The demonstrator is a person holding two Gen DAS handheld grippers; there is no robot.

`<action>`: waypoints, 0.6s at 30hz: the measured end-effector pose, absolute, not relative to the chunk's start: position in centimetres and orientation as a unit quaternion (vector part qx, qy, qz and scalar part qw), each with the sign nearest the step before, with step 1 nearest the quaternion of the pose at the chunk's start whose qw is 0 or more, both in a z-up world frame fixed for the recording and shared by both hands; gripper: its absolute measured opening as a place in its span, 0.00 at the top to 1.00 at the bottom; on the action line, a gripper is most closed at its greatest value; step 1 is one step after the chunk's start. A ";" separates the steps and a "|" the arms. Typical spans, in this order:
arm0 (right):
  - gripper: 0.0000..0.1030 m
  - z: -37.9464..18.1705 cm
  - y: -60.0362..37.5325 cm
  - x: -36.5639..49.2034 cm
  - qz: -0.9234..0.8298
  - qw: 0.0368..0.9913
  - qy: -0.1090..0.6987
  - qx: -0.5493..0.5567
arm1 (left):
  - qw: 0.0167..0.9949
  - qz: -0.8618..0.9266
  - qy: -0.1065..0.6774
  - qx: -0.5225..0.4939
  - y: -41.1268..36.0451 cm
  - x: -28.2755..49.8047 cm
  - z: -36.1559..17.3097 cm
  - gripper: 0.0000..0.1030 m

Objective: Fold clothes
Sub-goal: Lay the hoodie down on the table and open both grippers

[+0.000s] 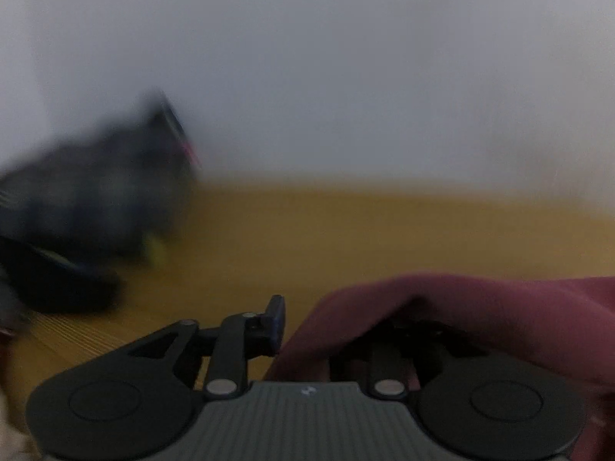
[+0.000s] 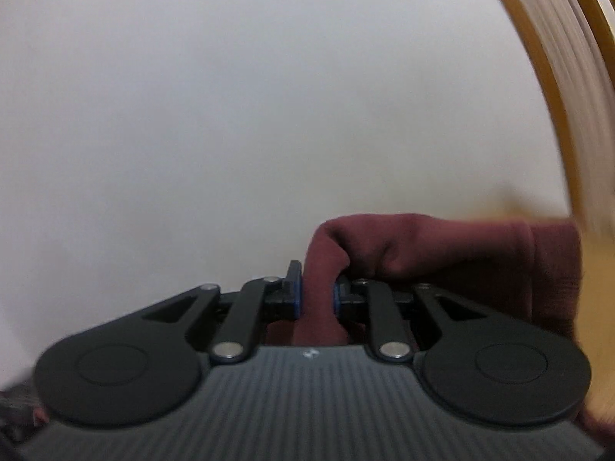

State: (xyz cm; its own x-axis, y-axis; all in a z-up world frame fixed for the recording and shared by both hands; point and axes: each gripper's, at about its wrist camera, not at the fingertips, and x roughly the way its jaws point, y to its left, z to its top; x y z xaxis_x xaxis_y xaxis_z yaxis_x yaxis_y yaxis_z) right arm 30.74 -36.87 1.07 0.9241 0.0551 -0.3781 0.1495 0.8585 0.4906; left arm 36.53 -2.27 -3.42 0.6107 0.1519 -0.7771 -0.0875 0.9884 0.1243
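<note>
Slippage risk: right gripper (image 2: 317, 296) pinches maroon garment (image 2: 442, 246) narrowly; left gripper (image 1: 338, 326) (partly parted, grip hidden under cloth) can't tell.

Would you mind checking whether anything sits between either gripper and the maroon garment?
Nothing visible does. The right gripper has a fold of the maroon knit garment pinched between its pads. On the left gripper, the same cloth drapes over one finger, hiding it, so its grip is unclear.
</note>
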 end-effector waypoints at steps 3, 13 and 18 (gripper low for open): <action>0.79 -8.6 -38.1 38.1 -0.082 0.892 0.332 0.296 | 0.878 0.083 0.449 0.142 -5.0 39.4 -9.1 0.66; 0.67 -9.1 -41.6 39.0 0.013 0.883 0.368 0.291 | 0.852 -0.002 0.458 0.253 -4.7 37.3 -7.2 0.52; 0.59 -5.5 -42.4 34.5 0.045 0.885 0.365 0.285 | 0.853 -0.051 0.462 0.236 -2.2 31.7 -5.6 0.49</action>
